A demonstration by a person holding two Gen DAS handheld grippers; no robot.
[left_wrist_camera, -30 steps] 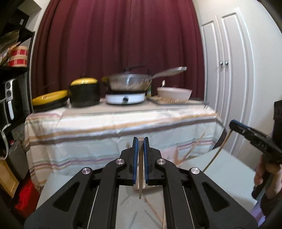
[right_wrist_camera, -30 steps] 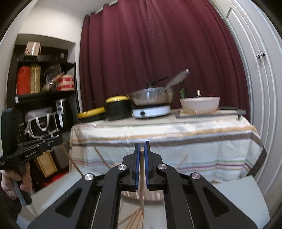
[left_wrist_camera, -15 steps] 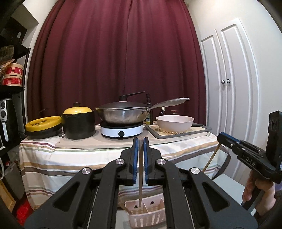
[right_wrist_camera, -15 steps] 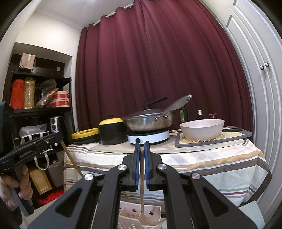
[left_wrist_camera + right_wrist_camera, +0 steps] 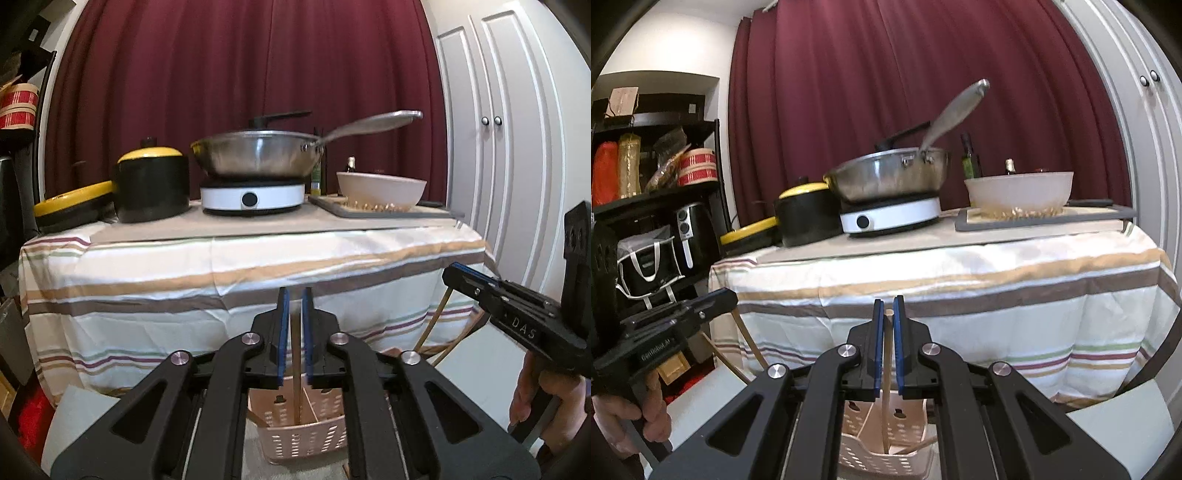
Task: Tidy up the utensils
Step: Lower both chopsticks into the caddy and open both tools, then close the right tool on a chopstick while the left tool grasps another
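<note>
Both chopsticks held upright above the pink utensil basket (image 5: 306, 435), tips already inside its compartments, presumably for a straight drop. Left hand-held gripper (image 5: 293, 332): jaws just eased a crack apart, left chopstick (image 5: 294, 354) standing loose between the pads, tip in the basket. Right hand-held gripper (image 5: 888, 343): clamped shut on the right chopstick (image 5: 885, 406), poised over the same basket. Both pointing slightly downward toward the basket, side by side, level with each other, in front of the striped bench (image 5: 221, 266).
</note>
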